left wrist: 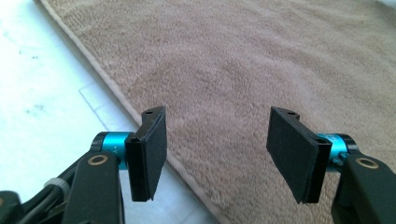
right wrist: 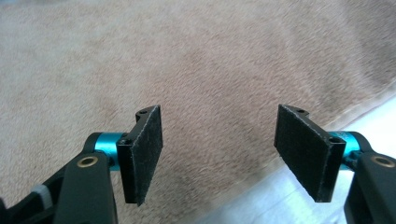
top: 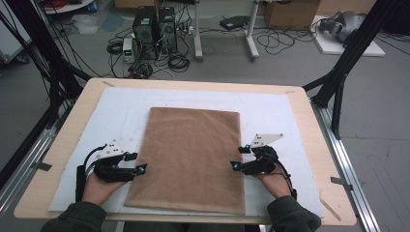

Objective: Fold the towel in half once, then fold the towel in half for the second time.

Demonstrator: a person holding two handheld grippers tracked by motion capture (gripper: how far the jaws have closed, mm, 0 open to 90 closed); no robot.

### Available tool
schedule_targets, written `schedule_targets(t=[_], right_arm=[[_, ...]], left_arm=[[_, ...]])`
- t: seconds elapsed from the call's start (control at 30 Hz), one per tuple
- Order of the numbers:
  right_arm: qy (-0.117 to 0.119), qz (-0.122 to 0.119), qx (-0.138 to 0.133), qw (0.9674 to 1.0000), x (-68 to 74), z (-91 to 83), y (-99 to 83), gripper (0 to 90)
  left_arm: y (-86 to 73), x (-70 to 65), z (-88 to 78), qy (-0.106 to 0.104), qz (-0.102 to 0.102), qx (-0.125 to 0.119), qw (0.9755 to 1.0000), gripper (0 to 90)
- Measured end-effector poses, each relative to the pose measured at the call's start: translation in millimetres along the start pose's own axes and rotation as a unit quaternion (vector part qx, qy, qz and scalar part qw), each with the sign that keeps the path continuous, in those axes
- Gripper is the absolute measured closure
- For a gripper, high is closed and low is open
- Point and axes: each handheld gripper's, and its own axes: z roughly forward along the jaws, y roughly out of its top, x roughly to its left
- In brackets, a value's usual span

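A pale wooden surface (top: 309,121) with a white sheet (top: 270,106) laid over it stands on a grey floor (top: 387,135). Black frame poles (top: 355,41) rise at both far corners, and metal rails (top: 348,169) run along its sides. Beyond it, two black computer towers (top: 154,31) sit among tangled cables (top: 176,60). White table legs (top: 249,34) stand nearby, with cardboard boxes (top: 287,12) behind them and a white board (top: 348,46) at far right.

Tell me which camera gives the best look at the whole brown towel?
The high view: it shows the brown towel whole, lying flat on the white mat, every edge visible. The left gripper view shows its pile and one hemmed edge up close; the right gripper view shows pile and another edge.
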Motion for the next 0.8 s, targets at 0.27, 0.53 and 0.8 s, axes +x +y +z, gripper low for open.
schedule_targets(t=[0.27, 0.53, 0.8], right_arm=[[-0.009, 0.005, -0.011, 0.9999, -9.1, -4.2, 11.3, 30.8], [-0.011, -0.004, -0.007, 0.9999, -15.2, -0.9, 21.2, 30.1], [-0.015, -0.003, -0.002, 0.9999, -28.4, 4.5, 37.4, 30.2]], left_arm=[[18.8, 3.7, 7.0, 0.009, 0.003, -0.009, 0.9999, 36.6], [31.3, 9.8, 12.9, 0.012, 0.007, -0.009, 0.9999, 37.0], [54.6, 20.6, 22.3, 0.019, 0.005, -0.015, 0.9997, 37.7]])
